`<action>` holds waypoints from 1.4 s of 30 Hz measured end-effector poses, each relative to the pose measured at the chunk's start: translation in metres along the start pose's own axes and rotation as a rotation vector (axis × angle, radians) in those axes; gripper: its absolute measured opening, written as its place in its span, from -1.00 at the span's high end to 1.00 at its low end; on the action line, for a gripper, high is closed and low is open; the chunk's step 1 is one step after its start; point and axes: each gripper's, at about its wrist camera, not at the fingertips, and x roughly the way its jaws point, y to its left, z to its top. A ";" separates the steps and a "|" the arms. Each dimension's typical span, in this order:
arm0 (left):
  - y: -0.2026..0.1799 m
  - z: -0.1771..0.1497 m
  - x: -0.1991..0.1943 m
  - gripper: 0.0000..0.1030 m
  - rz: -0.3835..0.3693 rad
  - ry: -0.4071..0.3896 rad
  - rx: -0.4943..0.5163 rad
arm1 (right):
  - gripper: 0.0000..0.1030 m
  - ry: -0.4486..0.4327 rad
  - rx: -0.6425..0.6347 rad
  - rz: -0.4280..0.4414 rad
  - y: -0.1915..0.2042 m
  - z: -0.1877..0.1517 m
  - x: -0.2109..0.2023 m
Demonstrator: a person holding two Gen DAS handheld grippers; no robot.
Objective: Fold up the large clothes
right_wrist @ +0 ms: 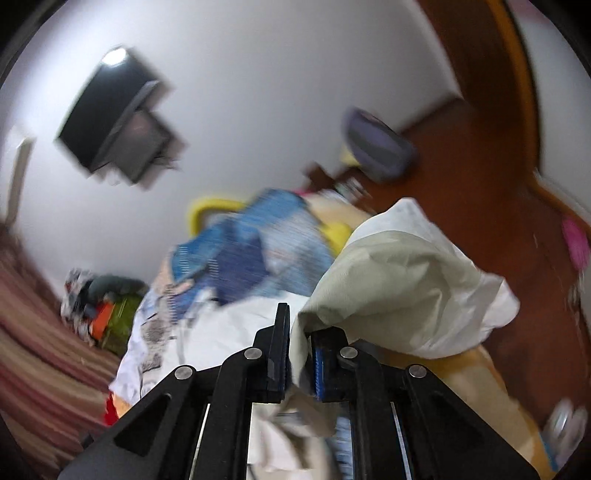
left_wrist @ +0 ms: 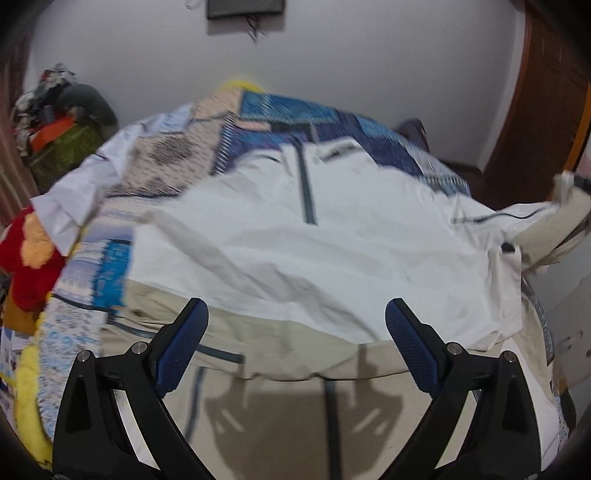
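Overhead, left gripper (left_wrist: pixel 296 343) hovering above the jacket (left_wrist: pixel 314 251), jaws spread wide, blue pads (left_wrist: pixel 183 347) well apart and gripping nothing. Jacket spread across the quilt (left_wrist: pixel 280 118): white upper panel nearest the wall (left_wrist: pixel 369 55), beige lower panel under the gripper, dark zip line running up the middle. Shadow of the open fingers cast on the beige cloth just below them. One sleeve (left_wrist: pixel 543 225) pulled off toward the jacket's right edge, lifted clear of the quilt, blurred. Right of the jacket, brown wardrobe (left_wrist: pixel 535 110). Left of the jacket, white cloth (left_wrist: pixel 74 192) on the quilt, then a red and orange plush (left_wrist: pixel 29 251) at the edge; farther left and back, a clothes pile (left_wrist: pixel 59 122) against the wall. Above the jacket on the wall, a dark TV (left_wrist: pixel 245 7), mostly cut off. From the right wrist, right gripper (right_wrist: pixel 298 350) nearly closed, pinching a fold of beige jacket fabric (right_wrist: pixel 388 280) between its pads, the cloth bunched and billowing up to the right of the fingers. Behind that fold, the blue patterned quilt, heavily motion-blurred; TV tilted on the wall above, wardrobe to the fold's right. Contact of the raised fold with the rest of the jacket not discernible through the blur.
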 end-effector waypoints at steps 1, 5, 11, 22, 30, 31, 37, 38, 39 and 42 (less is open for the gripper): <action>0.005 0.000 -0.005 -0.90 0.003 -0.010 -0.008 | 0.84 -0.012 -0.044 0.019 0.022 0.003 -0.004; 0.040 -0.004 -0.028 -0.90 0.000 -0.040 -0.075 | 0.84 0.016 -0.178 0.126 0.110 -0.009 0.001; 0.093 -0.027 -0.046 -0.90 0.026 -0.036 -0.166 | 0.84 0.205 -0.359 0.189 0.204 -0.098 0.065; 0.157 -0.090 -0.035 -0.90 0.071 0.097 -0.260 | 0.83 0.565 -0.385 -0.036 0.160 -0.251 0.184; 0.102 -0.069 -0.032 -0.90 0.015 0.083 -0.122 | 0.82 0.639 -0.566 -0.054 0.171 -0.239 0.151; 0.090 -0.061 -0.033 -0.90 0.003 0.071 -0.091 | 0.82 0.628 -0.599 -0.054 0.173 -0.236 0.144; 0.027 -0.004 -0.031 -0.90 -0.079 0.019 0.039 | 0.82 0.587 -0.692 -0.016 0.158 -0.226 0.098; 0.016 0.005 -0.027 -0.90 -0.098 0.017 0.058 | 0.82 0.570 -0.713 -0.025 0.155 -0.224 0.091; 0.006 0.013 -0.022 -0.90 -0.115 0.018 0.077 | 0.82 0.552 -0.730 -0.035 0.152 -0.222 0.086; -0.026 0.035 0.002 -0.90 -0.124 0.042 0.130 | 0.82 0.482 -0.744 -0.033 0.140 -0.204 0.065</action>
